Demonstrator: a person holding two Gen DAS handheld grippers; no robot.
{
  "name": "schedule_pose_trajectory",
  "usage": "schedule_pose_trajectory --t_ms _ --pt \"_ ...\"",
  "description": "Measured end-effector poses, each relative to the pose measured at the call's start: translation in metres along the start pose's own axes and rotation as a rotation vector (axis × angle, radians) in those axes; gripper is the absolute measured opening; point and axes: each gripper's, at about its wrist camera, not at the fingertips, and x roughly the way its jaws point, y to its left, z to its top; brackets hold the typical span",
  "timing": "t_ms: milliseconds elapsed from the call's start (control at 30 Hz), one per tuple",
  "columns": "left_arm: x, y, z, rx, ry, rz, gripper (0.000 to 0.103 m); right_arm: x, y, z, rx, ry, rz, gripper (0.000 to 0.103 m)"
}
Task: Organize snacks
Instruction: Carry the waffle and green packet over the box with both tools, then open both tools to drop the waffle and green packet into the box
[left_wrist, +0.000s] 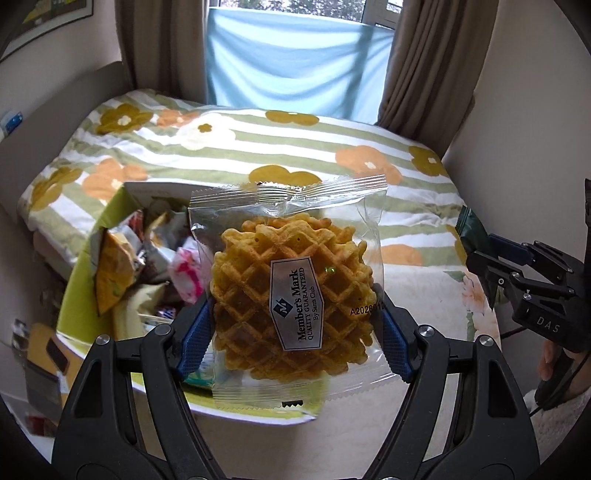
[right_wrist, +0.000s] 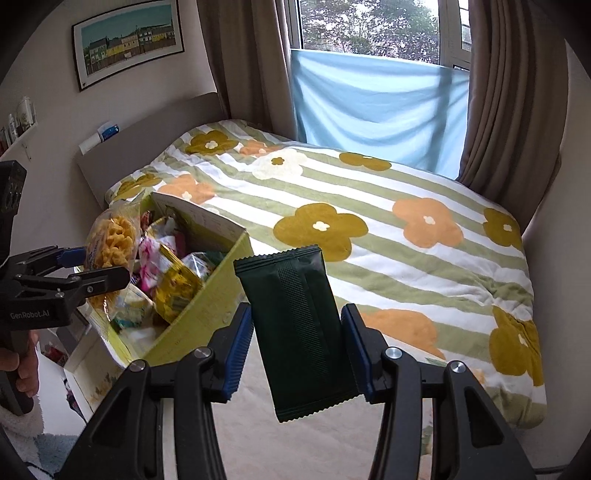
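A: Which step is in hand?

B: Sorting, most likely. The left gripper has its jaws clamped on a clear-wrapped waffle biscuit, held up over the near edge of the green box. The right gripper is squeezed onto a dark green packet, held upright in the air to the right of the box, above the pale surface in front of the bed.

A: And the box?

B: It is already crowded with snack packets, yellow, pink and white, lying in no order.

A: What does the next move call for?

B: Probably a choice of place for each item. If the biscuit goes into the box, the left gripper needs to lower it into a gap before letting go; the wafer looks brittle, so a gentle release would suit. Whether the packet belongs in the box cannot be told.

A: The room?

B: A bedroom. The bed has a green-striped flowered cover, brown curtains flank a window hung with blue cloth, and a framed picture hangs on the wall.
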Motion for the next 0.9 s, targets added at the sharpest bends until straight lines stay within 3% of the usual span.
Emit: schedule_pose_trajectory --t_ms 233,400,700,733,800,900 --pt "0.006 0.091 0.012 0.039 0.035 -0.006 0.075 0.030 0.074 0.028 0.080 -0.016 -0.010 0.045" --pt "0.022 0.133 0.010 0.063 0.078 -0.009 0.075 0.052 0.111 0.039 0.138 -0.011 -0.011 0.045" --pt "0.042 0.143 -0.007 0.124 0.134 -0.039 0.077 0.078 0.150 0.050 0.176 0.037 -0.008 0.045" --pt "0.044 0.141 -0.008 0.144 0.141 -0.022 0.079 0.080 0.152 0.052 0.173 0.040 -0.005 0.045" --pt "0.046 0.139 -0.011 0.171 0.141 0.053 0.097 0.086 0.154 0.055 0.169 0.048 -0.001 0.045" --pt "0.044 0.145 -0.013 0.163 0.120 0.084 0.100 0.095 0.155 0.057 0.175 0.068 0.010 0.045"
